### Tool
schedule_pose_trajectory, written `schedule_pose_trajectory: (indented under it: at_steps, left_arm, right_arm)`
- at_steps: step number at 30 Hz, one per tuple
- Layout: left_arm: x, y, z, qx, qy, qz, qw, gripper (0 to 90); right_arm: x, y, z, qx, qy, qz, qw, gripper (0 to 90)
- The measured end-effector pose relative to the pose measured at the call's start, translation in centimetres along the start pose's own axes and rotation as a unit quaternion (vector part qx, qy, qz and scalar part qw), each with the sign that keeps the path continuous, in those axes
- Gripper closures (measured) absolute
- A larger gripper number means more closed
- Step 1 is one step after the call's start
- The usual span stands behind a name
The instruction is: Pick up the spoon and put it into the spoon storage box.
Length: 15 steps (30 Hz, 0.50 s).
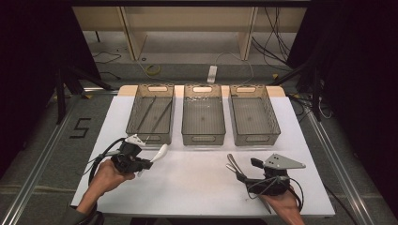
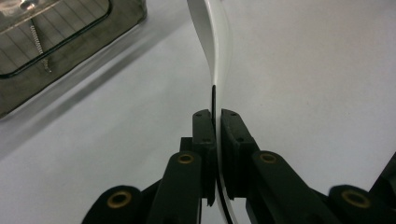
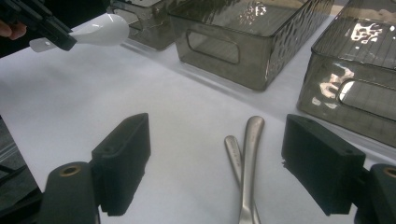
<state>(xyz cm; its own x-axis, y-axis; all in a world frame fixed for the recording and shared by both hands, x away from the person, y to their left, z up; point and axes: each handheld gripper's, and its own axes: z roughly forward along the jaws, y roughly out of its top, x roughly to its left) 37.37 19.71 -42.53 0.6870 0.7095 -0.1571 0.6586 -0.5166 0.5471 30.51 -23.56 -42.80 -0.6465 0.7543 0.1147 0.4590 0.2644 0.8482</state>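
Note:
My left gripper [image 1: 149, 161] is shut on the handle of a white spoon [image 1: 160, 151], held just above the white table with its bowl pointing toward the bins. In the left gripper view the jaws [image 2: 217, 116] pinch the thin white spoon [image 2: 210, 42] edge-on. My right gripper [image 1: 246, 171] is open at the front right. Two metal utensil handles [image 3: 250, 154] lie side by side on the table between the wide-apart jaws of the right gripper [image 3: 217, 135], untouched by the pads. The right gripper view also shows the white spoon [image 3: 100, 30] at the far upper left.
Three grey translucent bins stand in a row at the back of the table: left bin [image 1: 149, 138] holding thin dark sticks, middle bin [image 1: 203, 139], right bin [image 1: 257, 138]. The table's front edge is close to both hands.

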Motion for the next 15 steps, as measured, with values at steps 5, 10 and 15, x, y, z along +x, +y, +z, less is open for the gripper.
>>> schedule_pose_trajectory:
  at_steps: [5,10,15]
  left_arm:
    - [0.0,0.2,-0.1,-0.010,-0.002,-0.004,0.9999,85.0]
    - [-0.1,0.6,-0.1,-0.014,-0.005,-0.007,0.9999,85.1]
    - [-0.1,1.1,0.1,-0.018,-0.007,-0.004,0.9998,85.1]
  right_arm:
    - [0.0,0.0,0.0,0.001,0.001,0.002,1.0000,24.8]
    - [-0.1,0.0,0.1,0.001,0.000,0.004,1.0000,24.8]
    - [-0.1,0.0,0.0,-0.001,0.001,0.006,1.0000,24.8]
